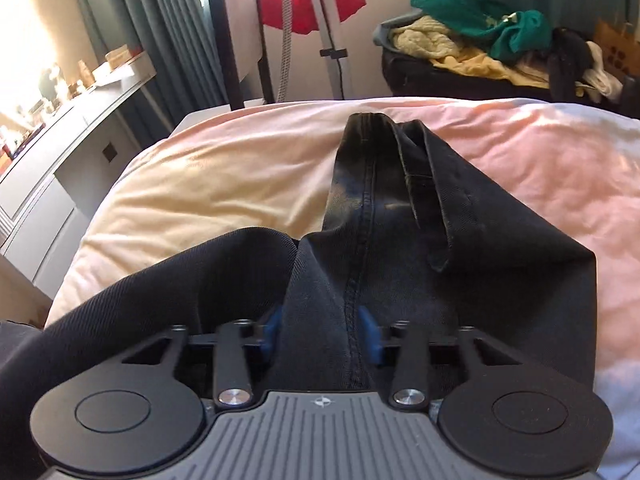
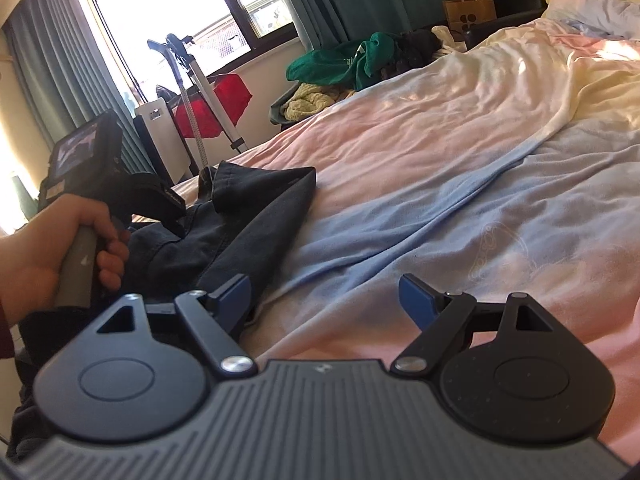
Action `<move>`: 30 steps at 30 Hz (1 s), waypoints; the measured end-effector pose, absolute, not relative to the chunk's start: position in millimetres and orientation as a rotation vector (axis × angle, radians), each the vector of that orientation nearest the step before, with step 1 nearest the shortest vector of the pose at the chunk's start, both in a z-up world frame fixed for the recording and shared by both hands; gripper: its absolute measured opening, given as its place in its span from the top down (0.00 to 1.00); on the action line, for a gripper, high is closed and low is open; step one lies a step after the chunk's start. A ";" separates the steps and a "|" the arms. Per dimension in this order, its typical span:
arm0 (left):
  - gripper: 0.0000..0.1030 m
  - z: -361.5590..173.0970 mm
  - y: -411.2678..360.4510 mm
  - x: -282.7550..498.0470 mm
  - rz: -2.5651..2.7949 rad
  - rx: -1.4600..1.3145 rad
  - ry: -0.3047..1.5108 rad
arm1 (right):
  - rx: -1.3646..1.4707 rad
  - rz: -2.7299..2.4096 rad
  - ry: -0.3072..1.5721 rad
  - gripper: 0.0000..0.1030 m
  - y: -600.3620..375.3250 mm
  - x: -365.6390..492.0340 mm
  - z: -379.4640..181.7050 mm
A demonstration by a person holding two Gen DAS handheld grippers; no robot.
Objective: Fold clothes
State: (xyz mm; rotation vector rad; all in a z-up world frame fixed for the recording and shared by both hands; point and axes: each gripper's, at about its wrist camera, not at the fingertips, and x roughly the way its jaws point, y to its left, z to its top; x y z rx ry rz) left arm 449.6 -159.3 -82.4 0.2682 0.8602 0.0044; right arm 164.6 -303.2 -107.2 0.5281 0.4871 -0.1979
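Black jeans (image 1: 400, 240) lie bunched on the bed's pastel duvet (image 1: 200, 184). My left gripper (image 1: 320, 334) is shut on a fold of the jeans, its blue pads (image 1: 370, 330) pressing the cloth along a stitched seam. In the right wrist view the jeans (image 2: 248, 216) lie at the left, and a hand holds the left gripper's body (image 2: 100, 184) over them. My right gripper (image 2: 326, 298) is open and empty, low over the duvet (image 2: 440, 200), with its left finger beside the jeans' edge.
A pile of green, yellow and dark clothes (image 1: 480, 36) sits on a black chair past the bed's far edge. A stand with a red cloth (image 1: 312, 0) is by the window. A white desk (image 1: 60, 152) runs along the left. Pillows (image 2: 592, 4) lie at the bed's head.
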 end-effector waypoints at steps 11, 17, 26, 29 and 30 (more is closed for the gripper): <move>0.98 7.4 -206.0 283.4 -0.480 0.391 0.467 | 0.566 -0.268 0.409 0.19 -325.7 146.9 -95.0; 0.97 -25.9 -199.4 155.0 -0.645 0.372 0.478 | 0.617 -0.327 0.331 0.19 -351.1 114.7 -79.6; 0.57 -79.8 -113.2 83.4 -0.541 0.185 0.577 | 0.692 -0.215 0.366 0.18 -365.0 98.2 -73.9; 0.57 -68.8 -68.9 70.4 -0.505 0.161 0.609 | 0.716 -0.123 0.418 0.18 -355.2 106.9 -74.6; 0.57 -64.6 -53.5 69.5 -0.481 0.152 0.623 | 0.700 -0.097 0.433 0.18 -349.3 111.3 -73.5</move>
